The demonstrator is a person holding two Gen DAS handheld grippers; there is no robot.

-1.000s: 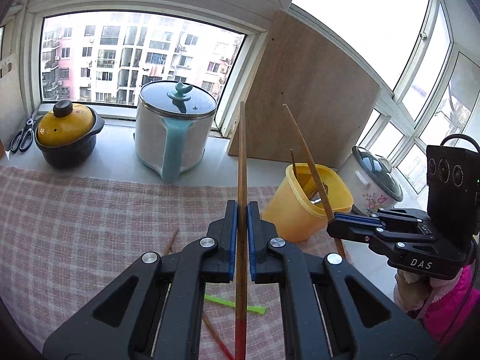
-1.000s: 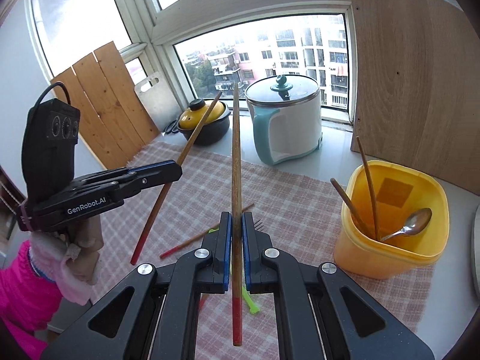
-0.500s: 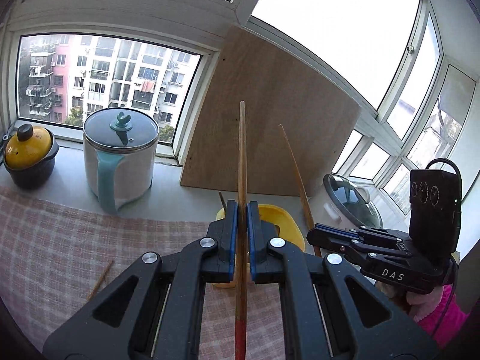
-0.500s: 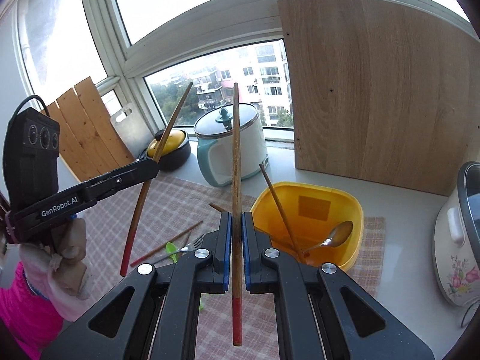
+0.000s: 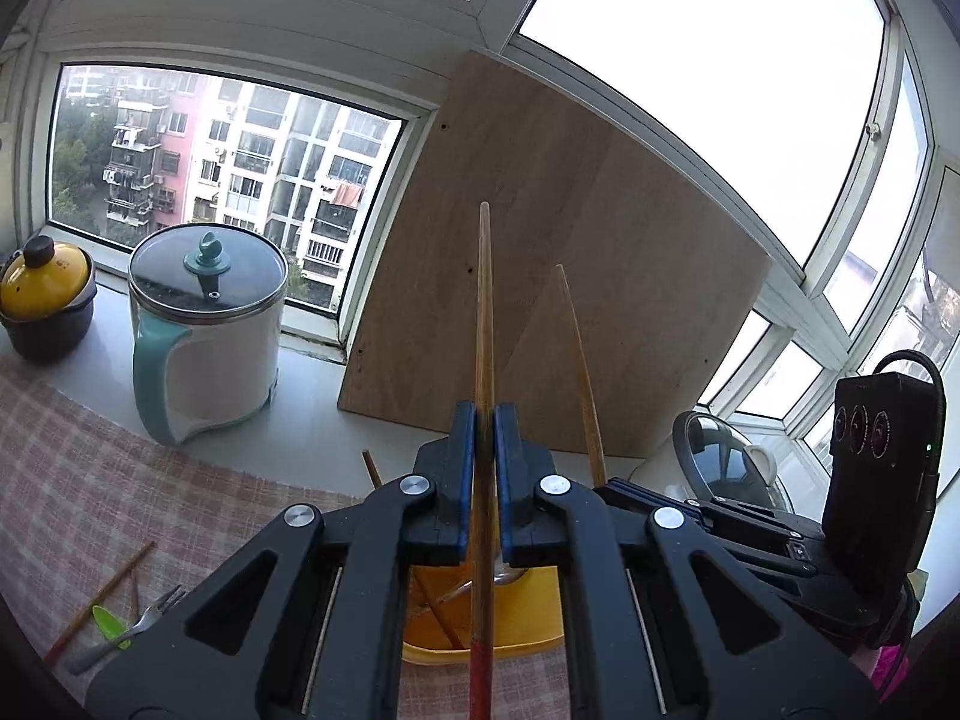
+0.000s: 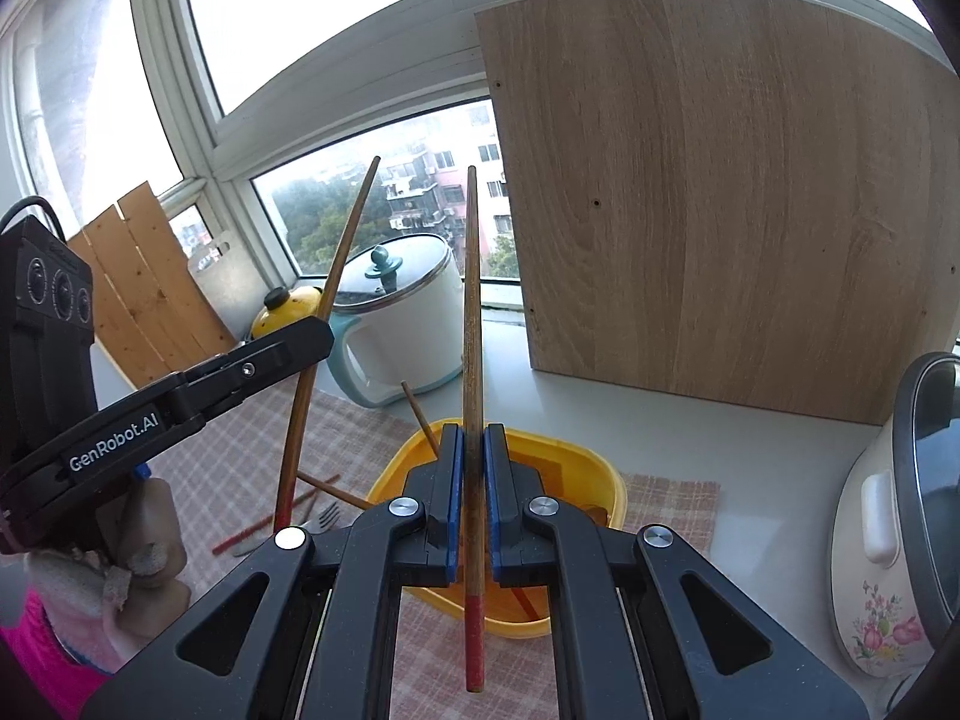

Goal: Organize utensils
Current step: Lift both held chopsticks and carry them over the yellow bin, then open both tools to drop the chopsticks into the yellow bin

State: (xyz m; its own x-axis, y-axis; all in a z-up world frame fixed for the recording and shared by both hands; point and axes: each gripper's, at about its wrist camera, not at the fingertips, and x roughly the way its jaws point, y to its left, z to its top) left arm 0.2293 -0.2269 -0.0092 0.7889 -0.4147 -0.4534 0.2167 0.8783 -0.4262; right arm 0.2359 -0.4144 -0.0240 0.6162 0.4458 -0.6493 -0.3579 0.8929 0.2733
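Observation:
My left gripper (image 5: pixel 485 411) is shut on a wooden chopstick (image 5: pixel 483 312) with a red end, held tip up. Under its jaws sits the yellow container (image 5: pixel 480 651). In the right wrist view my right gripper (image 6: pixel 473 432) is shut on a second red-ended chopstick (image 6: pixel 471 300), above the same yellow container (image 6: pixel 603 474), which holds other chopsticks (image 6: pixel 419 414). The two grippers are side by side: the right gripper (image 5: pixel 603 489) shows just right of the left one, and the left gripper (image 6: pixel 321 330) shows with its chopstick (image 6: pixel 339 264).
A fork (image 5: pixel 141 615), a green spoon (image 5: pixel 108 624) and loose chopsticks (image 6: pixel 270 525) lie on the checked cloth (image 5: pixel 90 480). A white kettle pot (image 5: pixel 204 336), a yellow-lidded pot (image 5: pixel 42 294) and a leaning wooden board (image 6: pixel 720 210) stand behind. A rice cooker (image 6: pixel 894 540) stands at the right.
Both grippers have swung to the right with their chopsticks, from over the cloth to above the yellow container. Neither grip has changed.

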